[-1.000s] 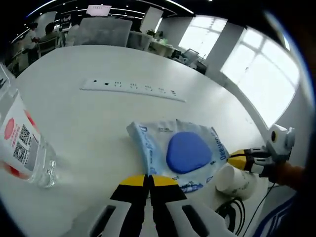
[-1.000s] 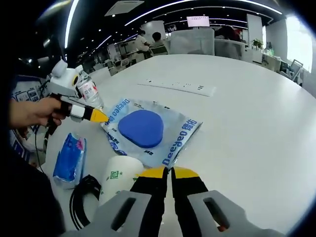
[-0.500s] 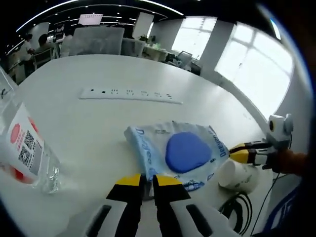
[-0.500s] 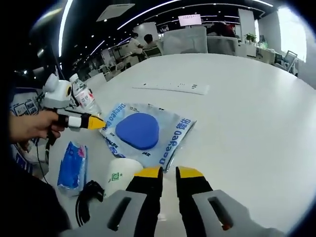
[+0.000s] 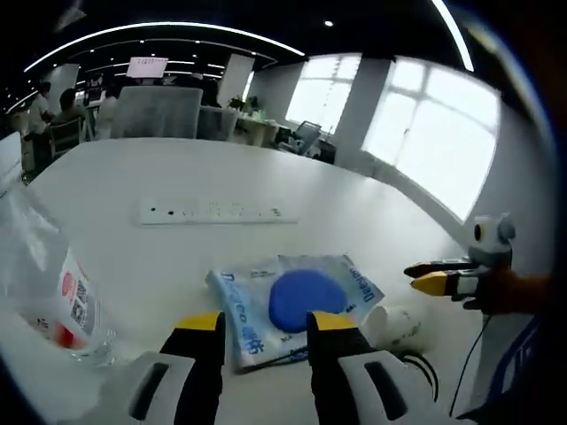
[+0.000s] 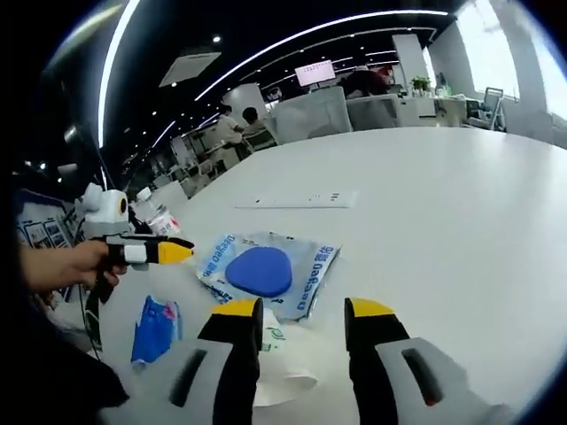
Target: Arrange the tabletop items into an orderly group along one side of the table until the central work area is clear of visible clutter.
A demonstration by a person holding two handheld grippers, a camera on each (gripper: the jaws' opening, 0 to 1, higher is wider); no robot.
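Left gripper view shows our 2 tongs (image 5: 261, 323) open above the blue packet (image 5: 297, 301) on the counter (image 5: 221, 177). Right tongs (image 6: 304, 314) are open over the paper cup (image 6: 276, 363). Next we grab 1.

Blue-centred packet (image 5: 297, 303) flat; paper cup (image 5: 394, 325) sideways beside it; bottle (image 5: 49, 297) apart.
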